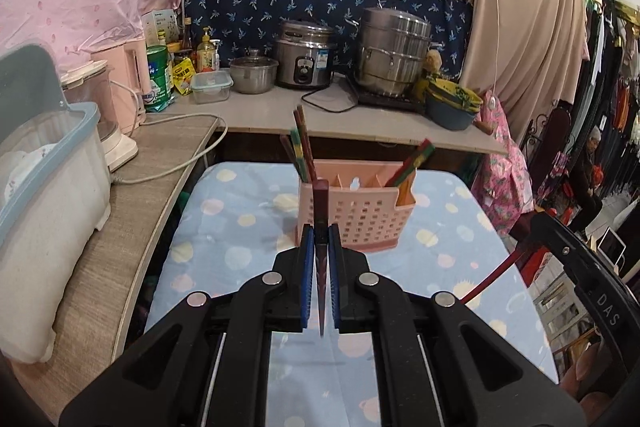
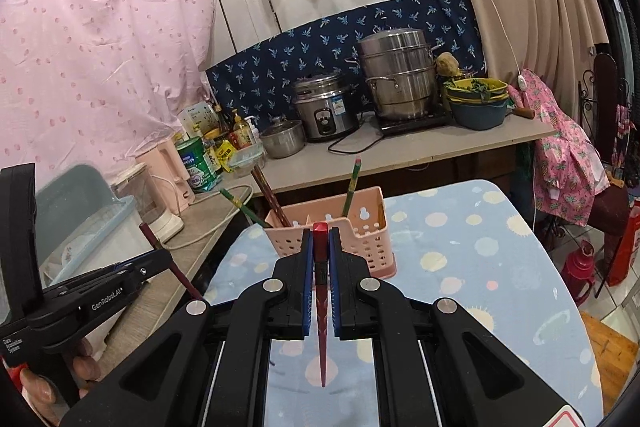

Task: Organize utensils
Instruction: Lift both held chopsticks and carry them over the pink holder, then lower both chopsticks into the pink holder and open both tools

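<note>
A pink perforated utensil holder (image 1: pixel 362 217) stands on the dotted blue cloth, also in the right wrist view (image 2: pixel 352 239). Several chopsticks (image 1: pixel 301 147) stand in its left compartment and some (image 1: pixel 410 163) lean in its right one. My left gripper (image 1: pixel 321 233) is shut on a dark red chopstick (image 1: pixel 321 211), held lengthwise in front of the holder. My right gripper (image 2: pixel 320 237) is shut on a red chopstick (image 2: pixel 321 291), also short of the holder. The left gripper shows at the left of the right wrist view (image 2: pixel 154 265).
A blue-lidded dish box (image 1: pixel 44 163) and a pink kettle (image 1: pixel 126 87) stand on the left counter. The back counter holds a rice cooker (image 1: pixel 306 55), a steel steamer pot (image 1: pixel 394 51), a small pot (image 1: pixel 253 73) and bowls (image 1: pixel 452 103). The table edge drops off at the right.
</note>
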{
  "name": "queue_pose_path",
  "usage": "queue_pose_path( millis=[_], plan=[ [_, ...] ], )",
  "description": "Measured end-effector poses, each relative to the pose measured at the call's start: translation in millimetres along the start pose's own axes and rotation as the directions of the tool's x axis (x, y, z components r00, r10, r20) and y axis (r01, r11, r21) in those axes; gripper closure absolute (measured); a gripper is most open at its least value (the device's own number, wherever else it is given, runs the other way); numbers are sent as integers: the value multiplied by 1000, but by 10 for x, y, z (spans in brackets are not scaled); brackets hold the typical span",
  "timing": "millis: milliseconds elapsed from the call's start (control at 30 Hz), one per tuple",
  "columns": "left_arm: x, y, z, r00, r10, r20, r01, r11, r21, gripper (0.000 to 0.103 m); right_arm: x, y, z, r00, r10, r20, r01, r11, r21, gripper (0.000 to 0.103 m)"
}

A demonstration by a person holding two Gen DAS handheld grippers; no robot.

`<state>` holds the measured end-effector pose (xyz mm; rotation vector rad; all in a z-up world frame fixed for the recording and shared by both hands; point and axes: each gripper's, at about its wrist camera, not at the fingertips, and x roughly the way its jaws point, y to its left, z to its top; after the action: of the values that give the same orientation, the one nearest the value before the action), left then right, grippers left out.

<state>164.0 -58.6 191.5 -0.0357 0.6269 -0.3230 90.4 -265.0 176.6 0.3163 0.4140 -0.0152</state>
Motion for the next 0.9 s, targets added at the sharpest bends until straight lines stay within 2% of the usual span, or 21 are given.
queue_pose_path(
  millis=[133,267,533,700,900],
  plan=[
    [-10,29,378,998,-27,52,28,999,-28,96,43,34,358,998,19,59,-19,1000,-2,96],
    [2,4,800,991,-9,134,14,999,-36,96,142,71,756,992,37,123,-37,999,-1,96],
    [193,-54,1399,969,-27,246,41,998,-50,96,629,158,1390,980,14,199,-10,1000,-20,96],
    [541,-51,1437,972,-6,235,18,999,-51,96,1063,99,1419,986,-5,165,8,1000,-18,96],
    [963,33,1271,986,-3,165,13,998,-62,96,1493,-10,1183,996,-23,84,26,999,-27,96]
  ],
)
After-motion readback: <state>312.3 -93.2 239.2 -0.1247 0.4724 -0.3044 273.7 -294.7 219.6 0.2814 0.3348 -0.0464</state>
